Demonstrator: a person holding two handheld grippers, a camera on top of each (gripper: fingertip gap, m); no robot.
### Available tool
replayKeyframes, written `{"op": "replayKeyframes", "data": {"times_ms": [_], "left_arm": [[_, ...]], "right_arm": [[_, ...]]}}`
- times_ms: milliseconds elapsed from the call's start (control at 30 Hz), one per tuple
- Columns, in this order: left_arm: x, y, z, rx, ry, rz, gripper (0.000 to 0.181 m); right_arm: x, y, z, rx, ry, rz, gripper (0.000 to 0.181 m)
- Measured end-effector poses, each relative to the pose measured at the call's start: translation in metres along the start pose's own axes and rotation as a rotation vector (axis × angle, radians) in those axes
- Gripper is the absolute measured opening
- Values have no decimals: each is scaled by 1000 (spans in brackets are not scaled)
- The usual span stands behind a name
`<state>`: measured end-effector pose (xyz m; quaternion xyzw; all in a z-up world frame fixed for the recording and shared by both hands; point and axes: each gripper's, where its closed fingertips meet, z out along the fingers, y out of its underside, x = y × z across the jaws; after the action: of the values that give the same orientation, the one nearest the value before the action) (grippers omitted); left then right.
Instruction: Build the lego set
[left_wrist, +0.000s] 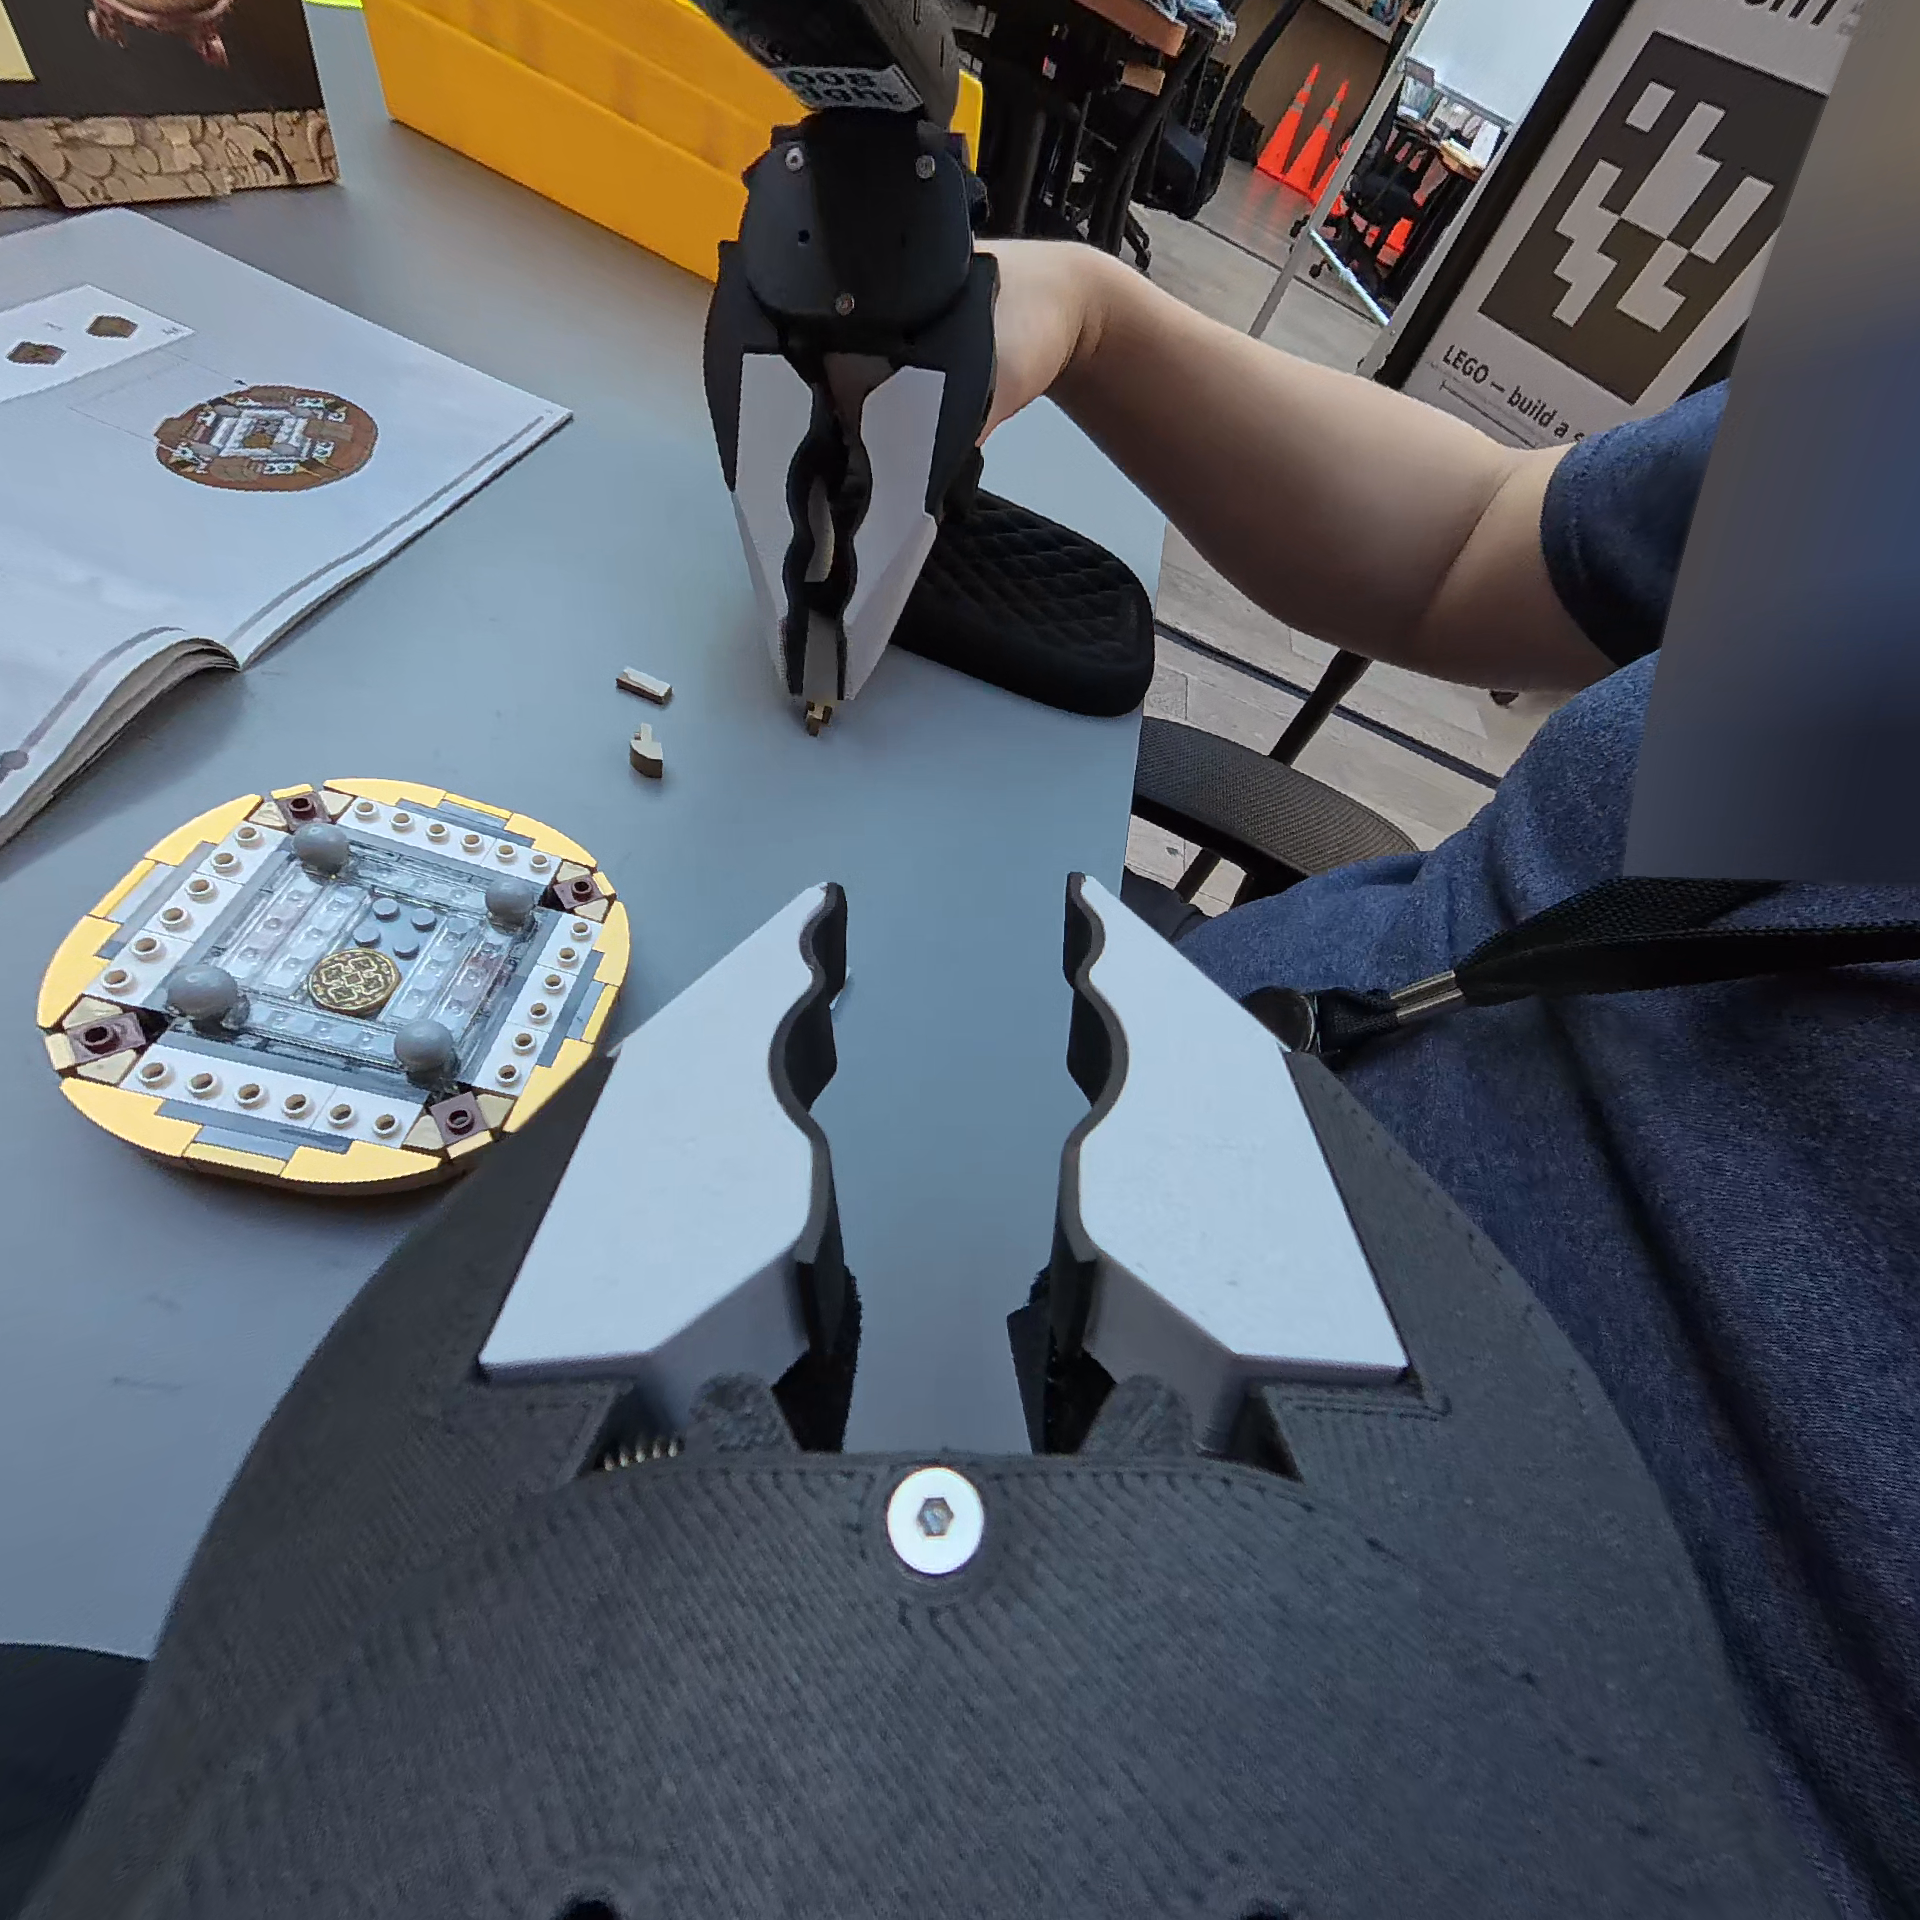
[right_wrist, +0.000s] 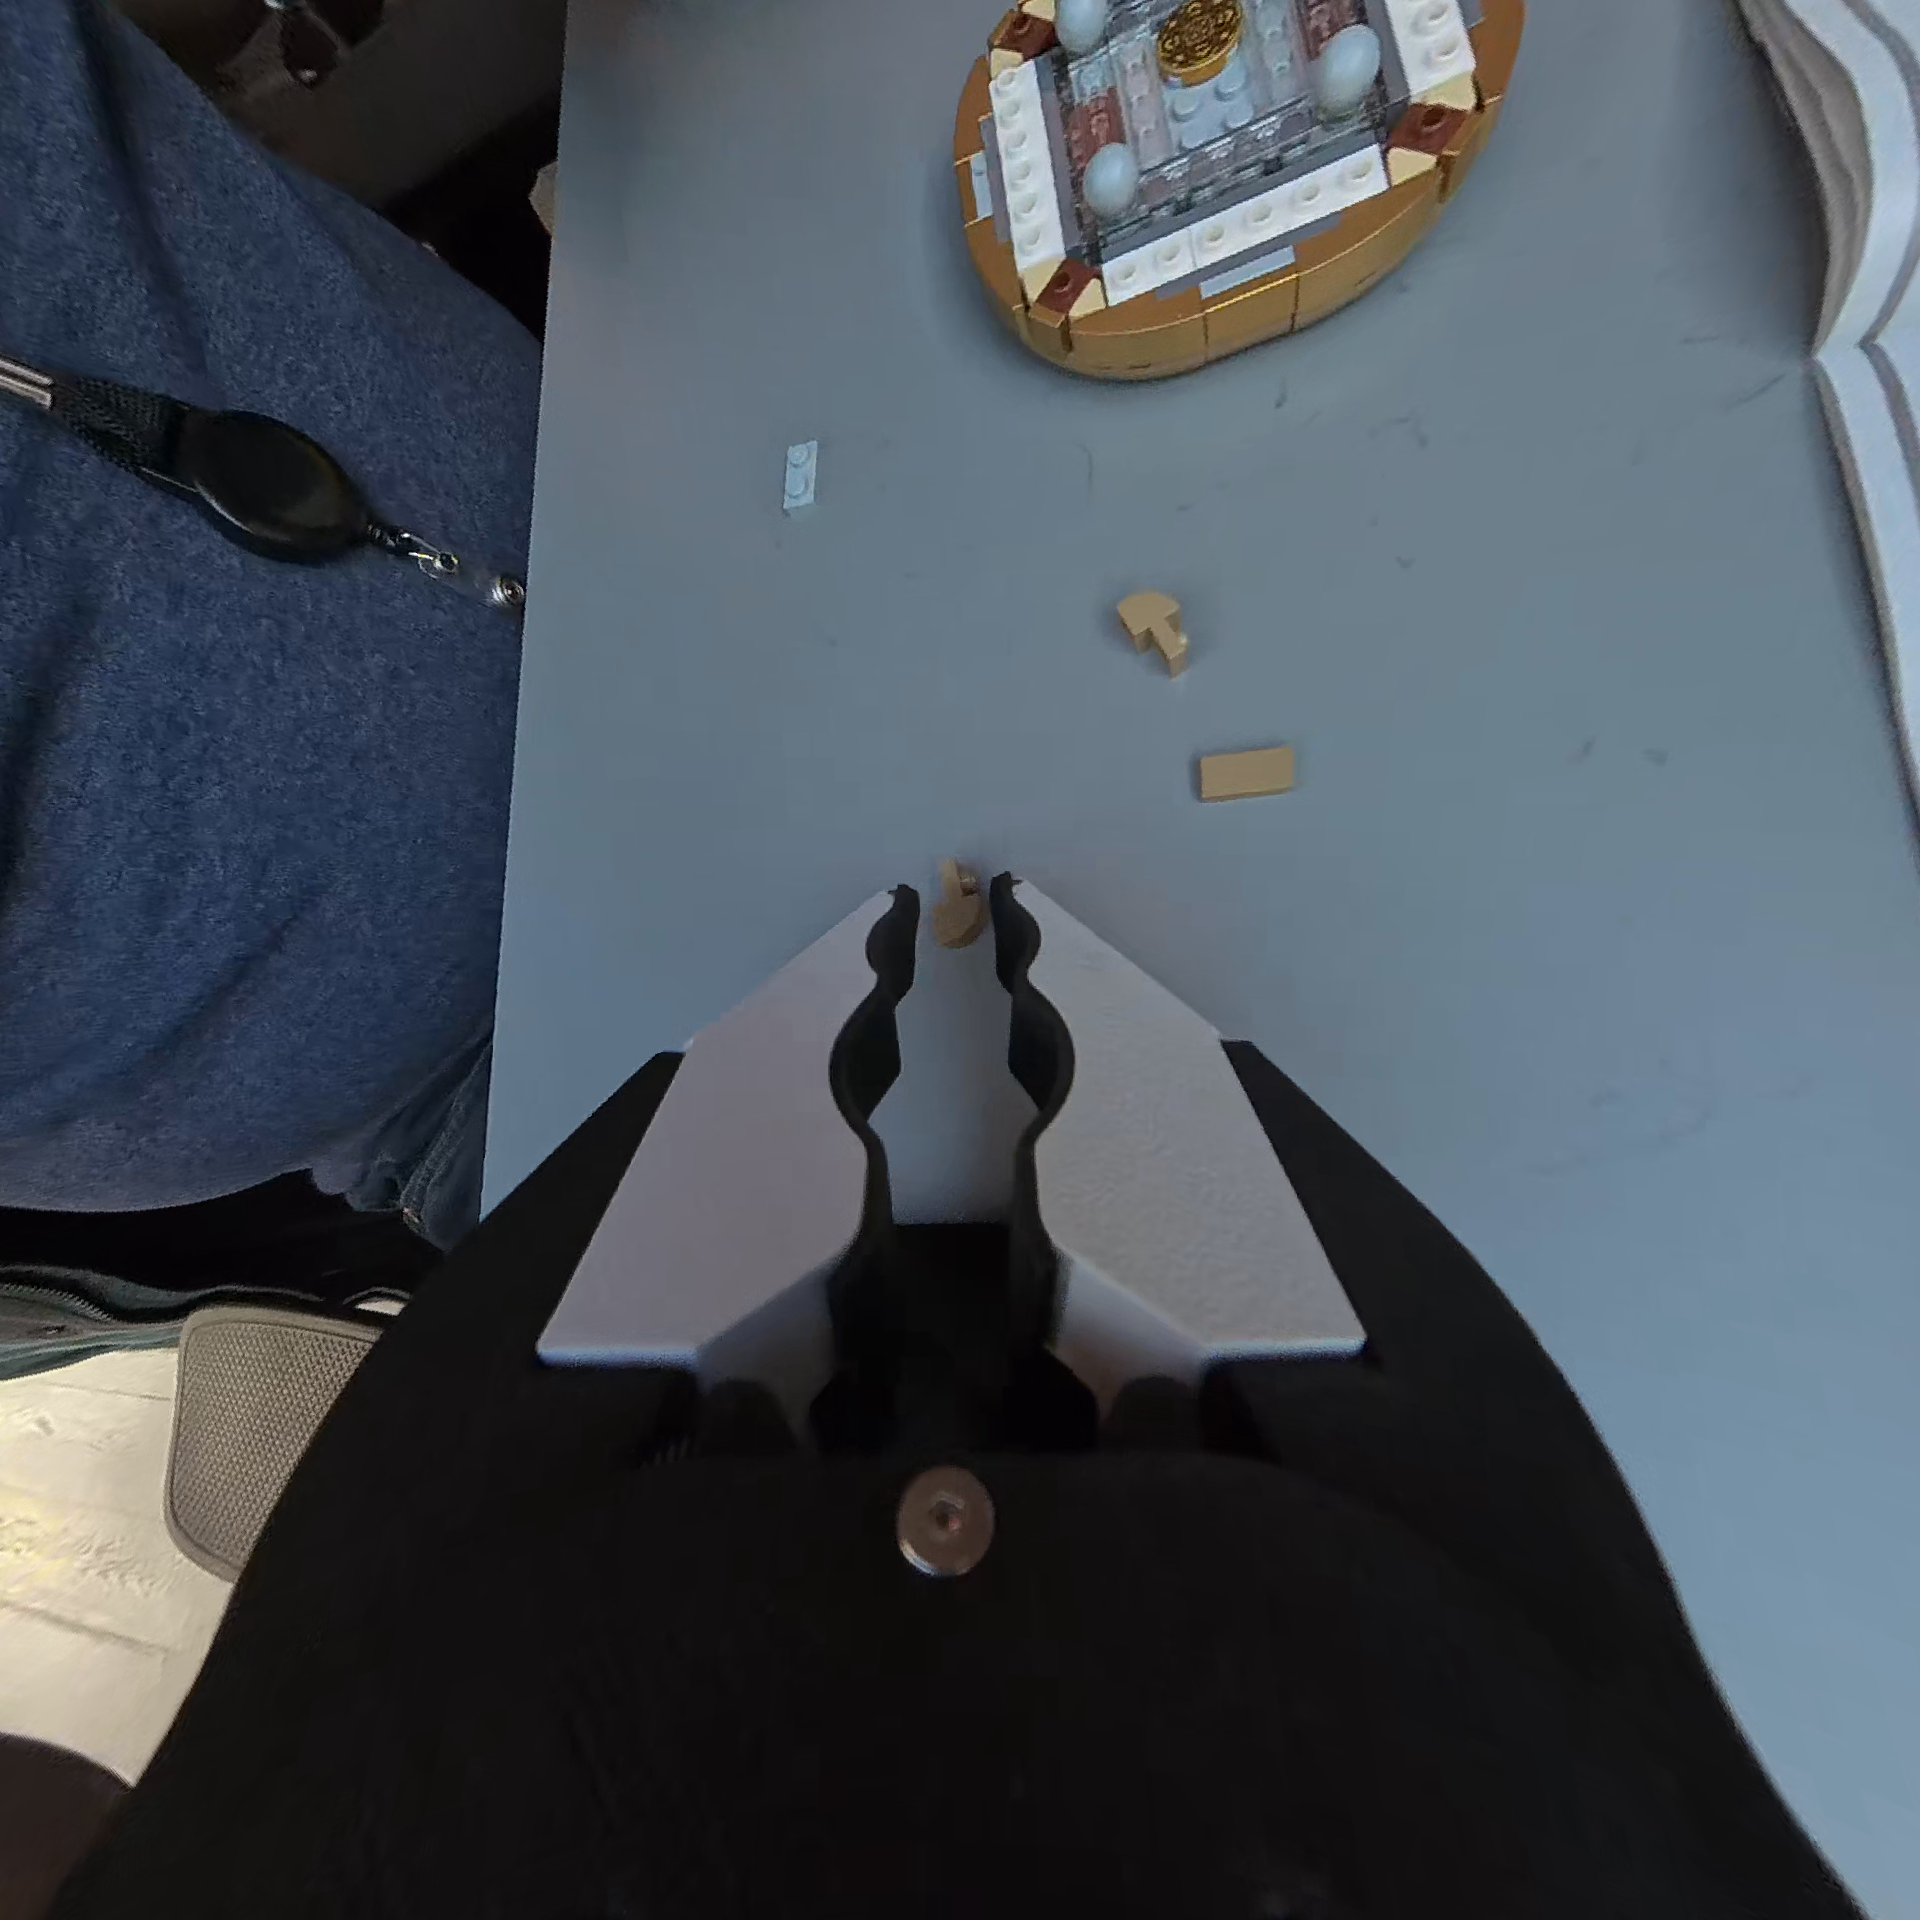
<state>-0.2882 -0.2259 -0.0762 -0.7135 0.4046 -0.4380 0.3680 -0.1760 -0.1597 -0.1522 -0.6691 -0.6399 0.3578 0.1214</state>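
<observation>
The round gold-rimmed Lego build lies flat on the grey table, left of my left gripper; it also shows at the top of the right wrist view. My left gripper is open and empty above the table. My right gripper points down at the table with its tips closed around a small gold piece that stands on edge. The left wrist view shows the right gripper too, with the gold piece poking out below its tips. A rounded gold piece and a tan tile lie loose beyond it.
A light grey two-stud plate lies near the table edge by the person's blue shirt. An open instruction booklet lies at the left, with a yellow bin and the set's box behind it. The table ends right of the right gripper. It is some 5 cm from my right tips to the tan tile. Look for it in the left wrist view too.
</observation>
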Motion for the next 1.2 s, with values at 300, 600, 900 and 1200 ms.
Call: {"op": "replayKeyframes", "data": {"times_ms": [300, 600, 900, 1200], "left_arm": [[-3, 1, 1, -17, -9, -7, 39], [-2, 1, 5, -27, 6, -3, 40], [2, 5, 4, -36, -2, -3, 41], [2, 7, 4, -33, 18, -32, 40]], "right_arm": [[6, -8, 1, 18, 131, -95, 0], [8, -19, -4, 69, 427, -264, 11], [19, -9, 9, -19, 410, -132, 19], [9, -12, 15, 54, 247, 61, 4]]}}
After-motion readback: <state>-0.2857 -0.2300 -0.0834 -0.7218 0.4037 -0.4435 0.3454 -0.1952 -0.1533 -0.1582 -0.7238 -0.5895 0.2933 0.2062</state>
